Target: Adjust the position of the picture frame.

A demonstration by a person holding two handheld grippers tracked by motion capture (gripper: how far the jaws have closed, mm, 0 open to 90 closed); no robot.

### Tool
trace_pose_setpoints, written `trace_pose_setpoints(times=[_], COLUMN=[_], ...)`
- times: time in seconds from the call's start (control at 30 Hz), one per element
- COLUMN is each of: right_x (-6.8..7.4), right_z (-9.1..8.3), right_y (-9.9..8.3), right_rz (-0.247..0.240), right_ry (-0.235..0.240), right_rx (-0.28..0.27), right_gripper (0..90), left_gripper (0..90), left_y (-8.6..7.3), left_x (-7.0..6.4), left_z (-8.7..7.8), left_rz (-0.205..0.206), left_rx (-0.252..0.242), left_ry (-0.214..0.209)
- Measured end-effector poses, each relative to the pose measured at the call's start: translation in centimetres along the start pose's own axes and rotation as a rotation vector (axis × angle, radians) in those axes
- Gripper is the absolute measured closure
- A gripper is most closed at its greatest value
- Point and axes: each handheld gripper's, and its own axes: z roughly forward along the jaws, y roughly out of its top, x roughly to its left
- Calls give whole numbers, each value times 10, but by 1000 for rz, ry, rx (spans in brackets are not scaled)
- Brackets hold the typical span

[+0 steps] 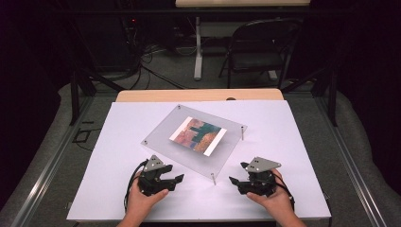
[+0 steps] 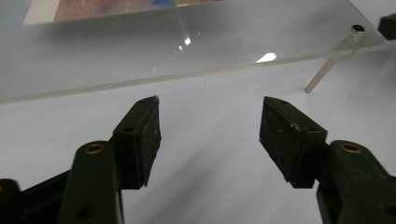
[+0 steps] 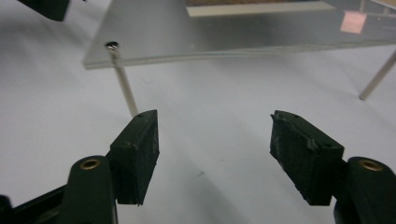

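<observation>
A clear acrylic plate (image 1: 165, 127) stands on thin metal legs (image 1: 213, 178) above the white table, with a colourful picture (image 1: 197, 135) lying flat under or in it. My left gripper (image 1: 174, 179) rests open on the table just in front of the plate's near left edge (image 2: 140, 81), nothing between its jaws. My right gripper (image 1: 238, 176) is open too, to the right of the near corner leg (image 3: 125, 91), aimed at that corner of the plate (image 3: 149, 35). Both grippers are held in a person's hands.
The white board (image 1: 118, 189) covers a wooden table (image 1: 142, 95). Beyond it are a dark folding chair (image 1: 257, 47), a table leg (image 1: 198, 52) and cables on the floor. A metal rail (image 1: 42, 175) runs along each side.
</observation>
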Motion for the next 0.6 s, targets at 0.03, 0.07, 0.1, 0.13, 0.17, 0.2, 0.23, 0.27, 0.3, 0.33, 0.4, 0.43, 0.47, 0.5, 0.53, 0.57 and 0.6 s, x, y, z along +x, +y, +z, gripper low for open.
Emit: trace_pose_setpoints(times=[0.03, 0.07, 0.1, 0.13, 0.17, 0.2, 0.23, 0.27, 0.3, 0.33, 0.4, 0.43, 0.47, 0.5, 0.53, 0.57, 0.6], right_x=[-3, -6, -9, -11, -14, -17, -20, -23, -26, -30, -33, -43, -47, -52, -56, -61, -68], right_z=[0, 0, 0, -1, -1, 0, 0, 1, 2, 3, 4, 9, 11, 14, 16, 20, 24], right_y=[0, 0, 0, 1, 2, 3, 4, 5, 6, 7, 8, 10, 10, 10, 10, 10, 10], right_rz=[13, 25, 32, 36, 41, 41, 45, 43, 41, 36, 30, 12, 13, 18, 21, 23, 32], right_ry=[-3, -5, -8, -12, -17, -22, -28, -36, -46, -54, -65, -98, -104, -112, -119, -129, -143], right_rx=[5, 2, -1, 3, 6, 5, 2, -4, -3, 1, 5, 6, 9, 10, 8, 12, 12], right_gripper=[325, 326, 340, 360, 382, 394, 402, 416, 425, 427, 439, 467, 481, 491, 506, 527, 542], left_gripper=[375, 380, 389, 393, 396, 398, 413, 425, 432, 443, 456, 465, 477, 488, 499, 506, 512], left_y=[-1, -1, -2, -3, -3, -4, -4, -4, -4, -4, -4, -2, -2, -1, 0, 0, 1], left_x=[-3, -3, -7, -10, -13, -16, -18, -20, -22, -25, -28, -34, -36, -38, -41, -43, -46], left_z=[0, 0, 0, 1, 1, 3, 4, 5, 6, 7, 9, 12, 15, 16, 19, 24, 27], left_rz=[9, 9, 28, 38, 44, 42, 49, 44, 40, 45, 44, 56, 56, 55, 52, 54, 53], left_rx=[-2, -2, -12, -10, -3, -9, -9, -10, -19, -29, -41, -47, -53, -52, -55, -55, -50], left_ry=[-9, -9, -24, -26, -21, -32, -45, -53, -71, -82, -88, -95, -106, -112, -121, -135, -144])
